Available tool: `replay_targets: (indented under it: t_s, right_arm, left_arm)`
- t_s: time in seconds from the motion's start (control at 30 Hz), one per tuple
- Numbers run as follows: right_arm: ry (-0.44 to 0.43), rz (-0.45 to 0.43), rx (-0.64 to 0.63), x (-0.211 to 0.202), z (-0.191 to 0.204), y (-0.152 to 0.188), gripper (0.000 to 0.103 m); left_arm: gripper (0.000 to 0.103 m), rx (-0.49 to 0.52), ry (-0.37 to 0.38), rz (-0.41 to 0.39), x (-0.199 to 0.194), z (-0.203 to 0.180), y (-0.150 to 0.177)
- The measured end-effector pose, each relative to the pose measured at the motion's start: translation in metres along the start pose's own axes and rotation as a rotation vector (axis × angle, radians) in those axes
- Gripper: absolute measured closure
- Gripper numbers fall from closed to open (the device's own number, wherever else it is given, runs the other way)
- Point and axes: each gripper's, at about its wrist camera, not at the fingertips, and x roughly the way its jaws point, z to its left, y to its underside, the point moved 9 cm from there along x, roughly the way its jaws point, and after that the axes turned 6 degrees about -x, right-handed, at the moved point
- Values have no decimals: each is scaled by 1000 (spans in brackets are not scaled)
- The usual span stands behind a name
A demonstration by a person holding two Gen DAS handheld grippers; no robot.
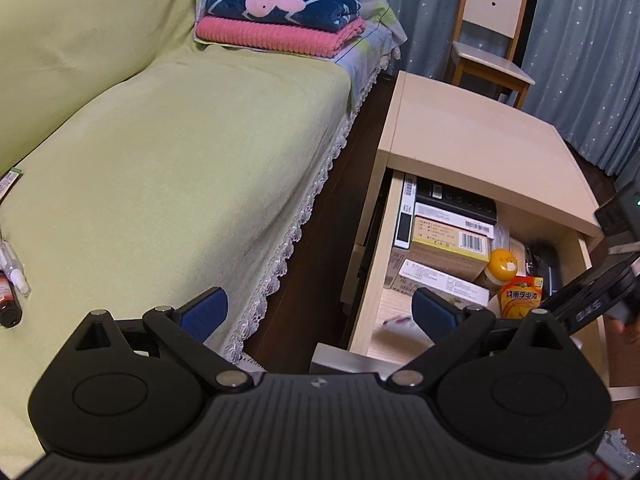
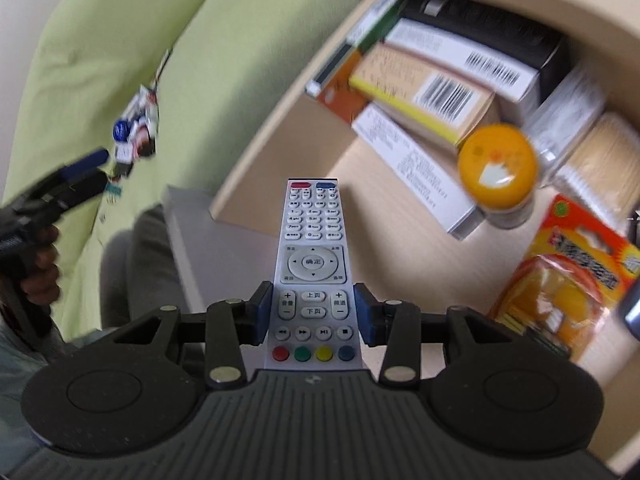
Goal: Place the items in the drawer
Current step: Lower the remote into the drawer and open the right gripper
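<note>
My right gripper (image 2: 313, 312) is shut on a white remote control (image 2: 313, 236), held by its lower half with the red and blue buttons pointing forward. It hovers over the front of the open wooden drawer (image 2: 276, 128). The drawer holds several boxes (image 2: 424, 92), an orange-lidded bottle (image 2: 497, 160) and an orange battery pack (image 2: 568, 292). My left gripper (image 1: 320, 312) is open and holds nothing, above the gap between the sofa and the drawer (image 1: 382, 240). In the left wrist view the right gripper (image 1: 596, 292) enters from the right edge over the drawer.
Small bottles and packets (image 2: 134, 132) lie on the green sofa seat (image 1: 160, 184), also seen as bottles (image 1: 10, 280) at the left edge. Folded blankets (image 1: 280, 20) rest at the sofa's far end. A wooden chair (image 1: 492, 40) stands behind the cabinet top (image 1: 472, 140).
</note>
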Motion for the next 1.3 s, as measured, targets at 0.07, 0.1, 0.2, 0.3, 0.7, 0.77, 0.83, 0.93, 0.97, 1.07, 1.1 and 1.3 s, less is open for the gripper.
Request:
replay_targets:
  t_s: [0.07, 0.1, 0.2, 0.3, 0.7, 0.77, 0.83, 0.93, 0.97, 1.07, 1.1, 1.3]
  right_arm:
    - [-4, 16, -21, 11, -1, 0, 65]
    - [-3, 22, -39, 15, -1, 0, 65]
    - [32, 53, -144, 23, 2, 4, 65]
    - [69, 73, -239, 26, 5, 7, 65]
    - [262, 138, -554, 42, 6, 22, 65]
    - [281, 141, -591, 44, 7, 21, 65]
    - [289, 151, -622, 44, 9, 21, 64]
    - [286, 160, -623, 41, 9, 19, 64]
    - [281, 165, -614, 37, 6, 18, 63]
    - [208, 113, -504, 25, 9, 8, 60]
    - [186, 83, -459, 19, 9, 3, 61]
    - [270, -44, -16, -7, -32, -18, 82]
  left_arm:
    - [4, -1, -7, 7, 1, 1, 1]
    - [4, 0, -10, 11, 2, 2, 2]
    - [4, 4, -16, 18, 3, 3, 4]
    - [4, 4, -16, 26, 5, 3, 6]
    - [4, 6, -21, 42, 8, 6, 10]
    - [4, 4, -21, 44, 9, 6, 10]
    - [4, 6, -21, 45, 9, 6, 11]
    - [4, 5, -17, 47, 10, 5, 11]
    - [4, 6, -17, 48, 10, 5, 11]
    - [4, 9, -16, 50, 11, 5, 12]
    - [4, 10, -16, 50, 10, 5, 12]
    - [4, 6, -14, 53, 12, 5, 13]
